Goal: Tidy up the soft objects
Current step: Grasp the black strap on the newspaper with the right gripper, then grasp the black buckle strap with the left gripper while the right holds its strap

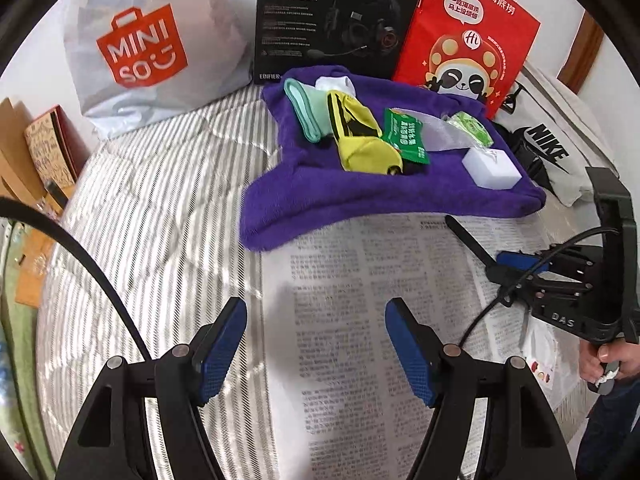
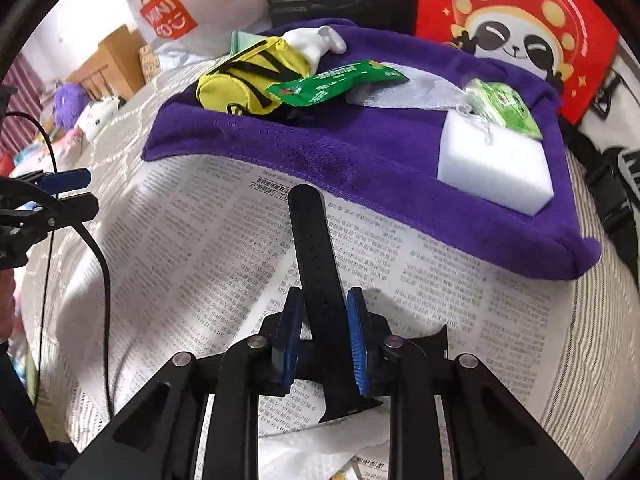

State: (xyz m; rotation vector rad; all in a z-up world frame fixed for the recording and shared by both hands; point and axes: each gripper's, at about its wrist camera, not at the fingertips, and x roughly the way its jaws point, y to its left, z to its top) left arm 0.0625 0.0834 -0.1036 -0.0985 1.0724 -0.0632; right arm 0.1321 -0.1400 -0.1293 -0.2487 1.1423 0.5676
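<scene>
My right gripper (image 2: pixel 324 336) holds one long black rubber strap (image 2: pixel 314 248) with small holes; its two blue ribbed pads (image 2: pixel 358 344) press the strap from both sides, and the free end points forward, above the printed newspaper sheet (image 2: pixel 208 240). My left gripper (image 1: pixel 316 344) is empty, its two blue pads (image 1: pixel 222 348) standing wide apart over the same newspaper.

Ahead of both lies one fluffy purple fleece towel (image 1: pixel 360 200), partly folded, its front edge resting on the newspaper. On this towel I count seven soft things:
- one white foam block (image 1: pixel 491 169), rectangular and smooth, at the right front corner;
- one yellow fabric pouch with black stripes (image 1: pixel 356 136);
- one mint green sock (image 1: pixel 306 114), folded;
- one white sock (image 1: pixel 335 83) behind it;
- one glossy green foil sachet (image 1: pixel 405 141);
- one thin grey cloth (image 1: pixel 442 132);
- one crinkled light green plastic packet (image 1: pixel 470 127).

Behind the towel stand three things: one white plastic shopping bag with an orange logo (image 1: pixel 148 48), one black cardboard headset box (image 1: pixel 336 20) and one red paper bag with a panda picture (image 1: pixel 464 40). All this lies on a striped quilted bed cover (image 1: pixel 160 208).
</scene>
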